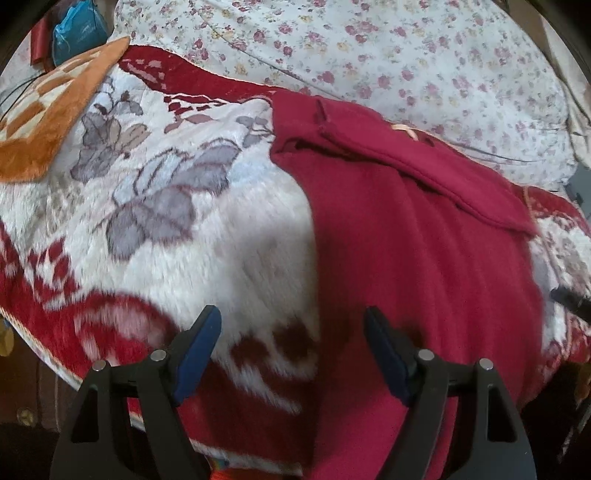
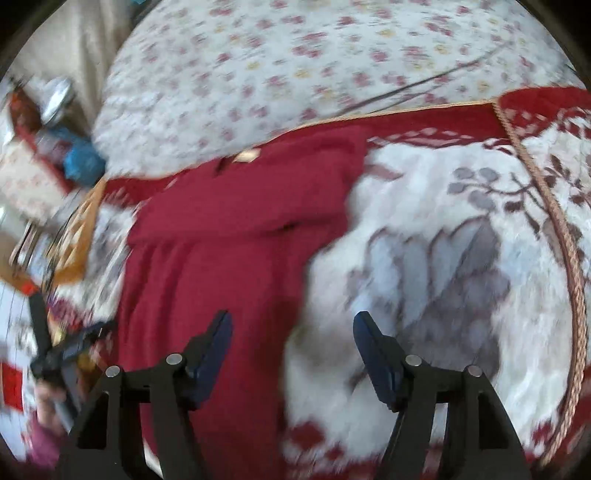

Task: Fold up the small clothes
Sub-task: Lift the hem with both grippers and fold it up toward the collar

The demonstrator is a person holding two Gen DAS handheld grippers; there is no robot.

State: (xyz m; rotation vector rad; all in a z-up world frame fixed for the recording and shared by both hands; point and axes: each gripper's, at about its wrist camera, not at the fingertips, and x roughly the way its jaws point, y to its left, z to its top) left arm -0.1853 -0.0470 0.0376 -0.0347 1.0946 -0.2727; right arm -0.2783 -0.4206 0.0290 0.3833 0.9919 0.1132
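Dark red knit garment (image 1: 424, 258) lies spread on a plush white-and-red blanket (image 1: 207, 236) with grey leaf print; one part, possibly a sleeve, is folded across its upper section, and a small pale tag shows near its far edge. Left gripper (image 1: 293, 350): jaws stand wide apart, blue pads facing each other, nothing between them. Its left finger hangs over the white pile of the blanket, its right finger over the red knit; contact with either cannot be confirmed, the fingers appear to hover. Right gripper (image 2: 291, 349): jaws likewise wide, empty; left finger over the garment (image 2: 221, 240), right finger over the blanket (image 2: 443, 240) with its grey leaf motif. The garment's near edge runs down between the two fingers in both wrist views. Right wrist view is motion-blurred. At the left edge of that view the other gripper (image 2: 79, 345) shows in a hand (image 2: 46, 402) with a pink-purple sleeve, beside the garment's left side. Beyond the blanket: floral-print sheet (image 1: 406, 66), an orange checkered mat (image 1: 44, 122) at far left, a blue bag (image 1: 77, 33) behind it. A braided cord trim (image 2: 569, 258) edges the blanket at right.
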